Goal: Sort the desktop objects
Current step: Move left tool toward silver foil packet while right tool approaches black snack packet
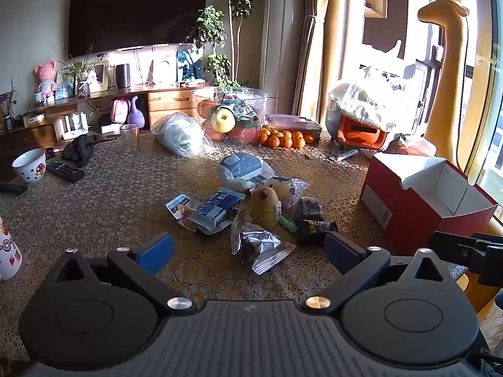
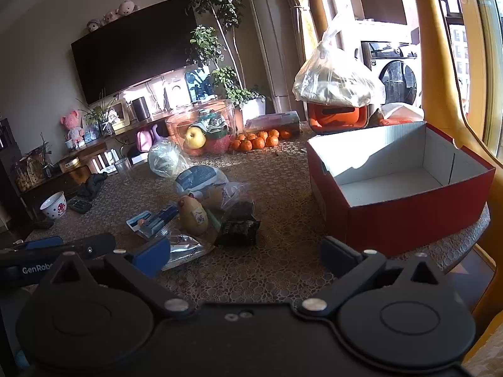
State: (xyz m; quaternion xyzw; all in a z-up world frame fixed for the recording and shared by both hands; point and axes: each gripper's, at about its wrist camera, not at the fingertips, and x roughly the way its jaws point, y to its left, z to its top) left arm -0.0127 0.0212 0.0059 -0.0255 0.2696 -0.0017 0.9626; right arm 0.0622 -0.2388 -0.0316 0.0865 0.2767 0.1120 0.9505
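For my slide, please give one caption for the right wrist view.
Open right gripper faces snack packets beside an empty red box.

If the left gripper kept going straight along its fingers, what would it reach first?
Most likely the silver foil packet, which lies on the table just ahead, between the open left gripper's fingers. Depth is hard to judge here, but nothing appears nearer.
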